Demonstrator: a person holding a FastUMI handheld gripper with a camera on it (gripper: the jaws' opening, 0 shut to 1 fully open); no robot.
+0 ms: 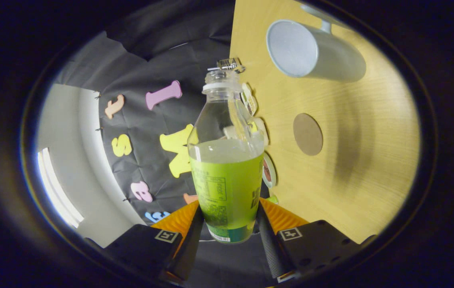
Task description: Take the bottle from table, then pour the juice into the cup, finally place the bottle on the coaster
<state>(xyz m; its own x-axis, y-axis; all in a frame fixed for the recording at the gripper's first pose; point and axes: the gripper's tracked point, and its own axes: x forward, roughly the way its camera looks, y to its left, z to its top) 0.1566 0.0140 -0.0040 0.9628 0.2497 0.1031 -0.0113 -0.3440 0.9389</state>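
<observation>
Gripper [227, 226]: both fingers pinch the bottle low on its body, leaving the neck free for pouring.
Bottle [227, 168]: uncapped, about half full of green juice, lifted off the table [371, 160], view rolled sideways.
Cup [311, 50]: beyond the bottle, mouth open, apparently empty.
Coaster [308, 134]: bare, between cup and fingers, reserved for set-down.
Stage: judged pre-pour.

Black cloth wall [147, 168] hanging creased and wrinkled, pinned along its edge. Beside it, a plain pale wall [71, 160], curving away, with a bright strip of window or light [57, 188] glowing white along its far side. On the other side, a light wooden table [371, 152], grain clearly showing, soft shadows across it. A few rolls of tape [269, 170] lined up along the table's edge, against the cloth.
</observation>
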